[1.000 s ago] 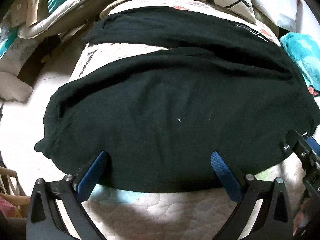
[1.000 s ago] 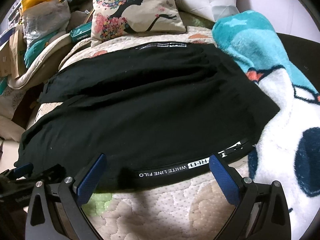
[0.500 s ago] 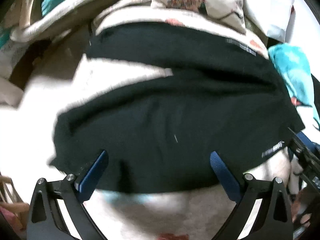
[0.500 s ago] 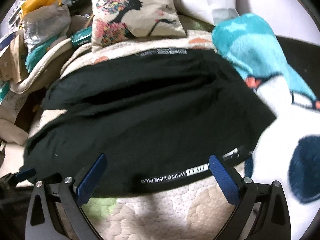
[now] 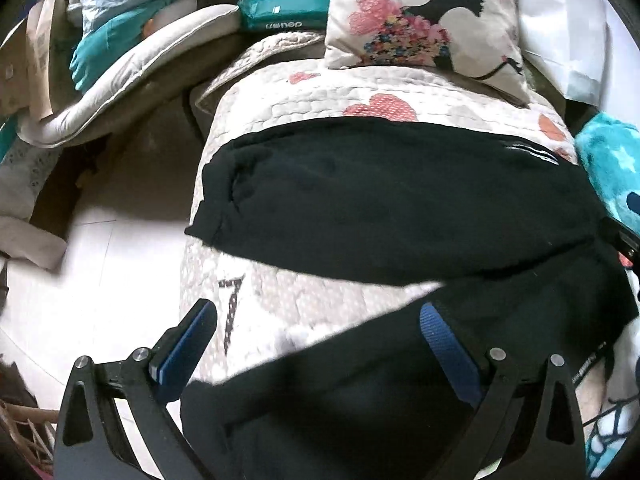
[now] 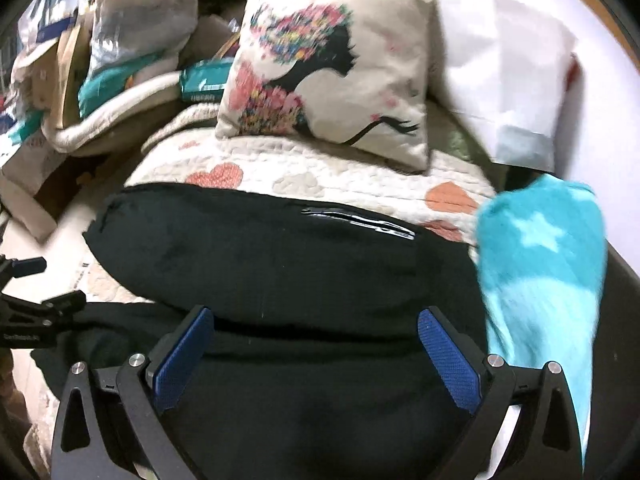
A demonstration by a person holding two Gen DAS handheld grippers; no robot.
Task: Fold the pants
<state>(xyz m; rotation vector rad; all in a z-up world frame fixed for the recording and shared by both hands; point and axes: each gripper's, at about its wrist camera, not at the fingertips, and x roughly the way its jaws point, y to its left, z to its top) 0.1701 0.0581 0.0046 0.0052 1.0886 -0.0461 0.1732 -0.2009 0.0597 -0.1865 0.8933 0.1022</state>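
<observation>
Black pants [image 5: 380, 200] lie spread on a quilted bed cover [image 5: 320, 92], their two legs splayed apart with quilt showing between them. The far leg runs across the middle of the left wrist view; the near leg [image 5: 400, 400] lies under my left gripper [image 5: 316, 344], which is open with blue pads and holds nothing. In the right wrist view the pants [image 6: 280, 264] fill the centre, white waistband lettering [image 6: 360, 220] at their far edge. My right gripper [image 6: 316, 344] hovers open over the dark cloth. The left gripper's black frame [image 6: 28, 312] shows at the left edge.
A flower-print pillow [image 6: 328, 76] leans at the head of the bed, beside a white bag [image 6: 508, 72]. A teal plush blanket [image 6: 540, 264] borders the pants on the right. Bags and bedding [image 5: 120, 40] pile up at far left, above bare floor [image 5: 100, 260].
Both grippers have moved forward from the near hem out over the pants, staying open. The far leg and pillow now look much closer.
</observation>
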